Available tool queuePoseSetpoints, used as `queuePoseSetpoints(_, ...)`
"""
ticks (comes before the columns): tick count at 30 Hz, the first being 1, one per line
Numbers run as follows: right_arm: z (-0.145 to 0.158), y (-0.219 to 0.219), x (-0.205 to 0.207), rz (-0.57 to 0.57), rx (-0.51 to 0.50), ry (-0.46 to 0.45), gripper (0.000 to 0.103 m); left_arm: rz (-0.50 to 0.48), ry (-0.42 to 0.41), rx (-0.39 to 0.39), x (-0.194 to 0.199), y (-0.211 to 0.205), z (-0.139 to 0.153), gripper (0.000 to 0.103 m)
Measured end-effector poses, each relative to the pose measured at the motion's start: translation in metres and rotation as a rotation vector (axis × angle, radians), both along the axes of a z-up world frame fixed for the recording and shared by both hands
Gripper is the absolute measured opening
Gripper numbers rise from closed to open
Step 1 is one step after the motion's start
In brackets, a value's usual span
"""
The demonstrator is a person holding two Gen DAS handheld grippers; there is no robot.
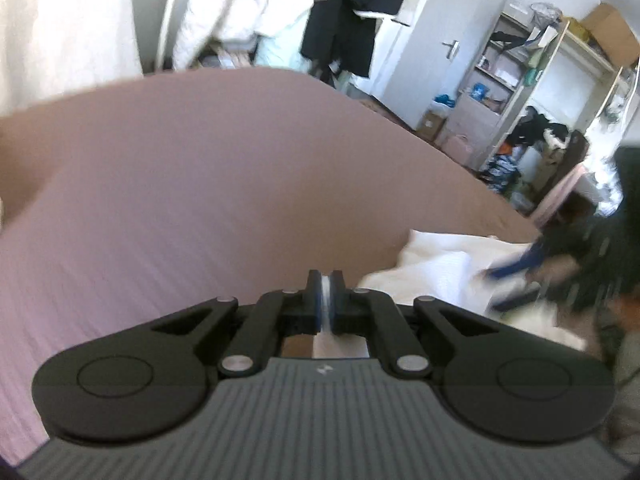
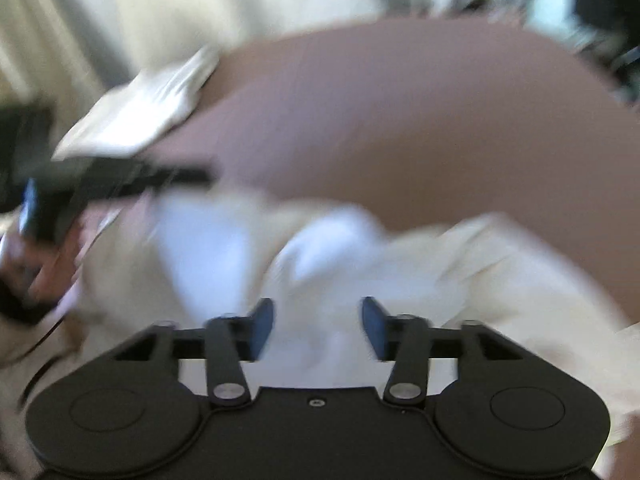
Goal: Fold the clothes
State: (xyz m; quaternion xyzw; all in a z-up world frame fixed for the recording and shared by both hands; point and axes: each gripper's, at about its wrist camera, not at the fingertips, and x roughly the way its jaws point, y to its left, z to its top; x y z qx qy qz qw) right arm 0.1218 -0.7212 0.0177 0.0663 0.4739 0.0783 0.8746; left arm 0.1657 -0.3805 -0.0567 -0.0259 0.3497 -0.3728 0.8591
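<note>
A crumpled white garment [image 2: 320, 248] lies on the pink-brown bed sheet [image 2: 440, 120], near its front edge. My right gripper [image 2: 318, 328] hovers just over it, open, its blue pads apart with loose cloth beneath them and nothing pinched. In the left wrist view the same garment [image 1: 432, 268] lies low on the right of the sheet [image 1: 200, 200]. My left gripper [image 1: 326, 296] is shut, and a thin white strip of the garment shows between its pads. The right gripper [image 1: 516, 280] appears there as a blur over the cloth.
A folded white cloth [image 2: 136, 116] rests on the bed's far left. Beyond the bed stand cluttered shelves [image 1: 500, 80], hanging dark clothes [image 1: 352, 20], a white door [image 1: 432, 40] and a pale curtain [image 1: 60, 20]. A hand [image 2: 32, 272] holds the left gripper.
</note>
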Motion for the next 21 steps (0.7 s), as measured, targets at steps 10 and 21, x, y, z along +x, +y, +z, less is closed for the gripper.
queuePoseSetpoints(10, -0.024, -0.082, -0.006, -0.193, -0.304, 0.057, 0.059, 0.087, -0.307, 0.026, -0.009, 0.008, 0.072, 0.003)
queuePoseSetpoints(21, -0.005, -0.203, -0.033, -0.452, -0.307, 0.09, 0.06, 0.238, -0.551, 0.307, 0.132, -0.013, 0.181, 0.003)
